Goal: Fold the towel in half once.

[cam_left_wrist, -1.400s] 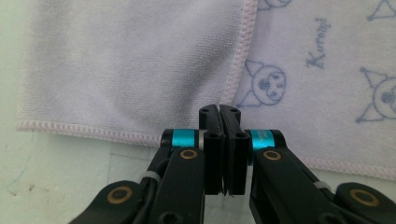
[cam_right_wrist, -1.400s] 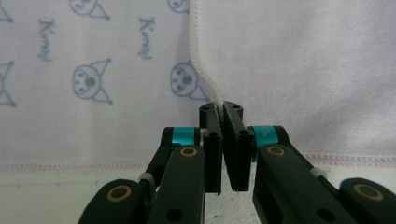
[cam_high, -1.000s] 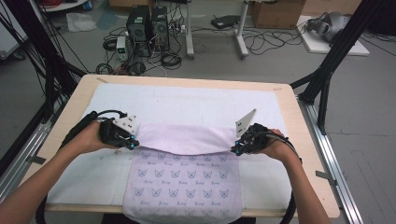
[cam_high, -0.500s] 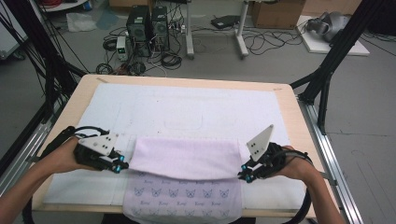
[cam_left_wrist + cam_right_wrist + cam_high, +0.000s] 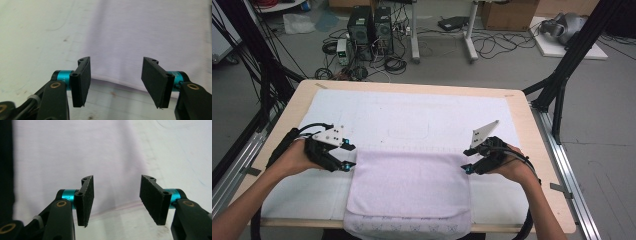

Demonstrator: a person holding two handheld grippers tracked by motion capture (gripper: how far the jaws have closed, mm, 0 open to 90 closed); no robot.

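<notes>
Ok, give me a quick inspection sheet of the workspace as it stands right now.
Surface: wooden table under a white mat.
Job's things: pale lilac folded towel, printed near edge hanging over the table front.
Clutter: nothing seen on the table.
Grippers: left tool at the towel's left edge and right tool at its right edge; both have just been opening, nothing between the jaws.
Cables: black cable trails from the left tool; tangled leads on the floor.
Surroundings: black computer towers, cardboard box, black frame struts.

A folded towel [image 5: 409,187] lies on the table [image 5: 532,145], overhanging its near edge.
</notes>
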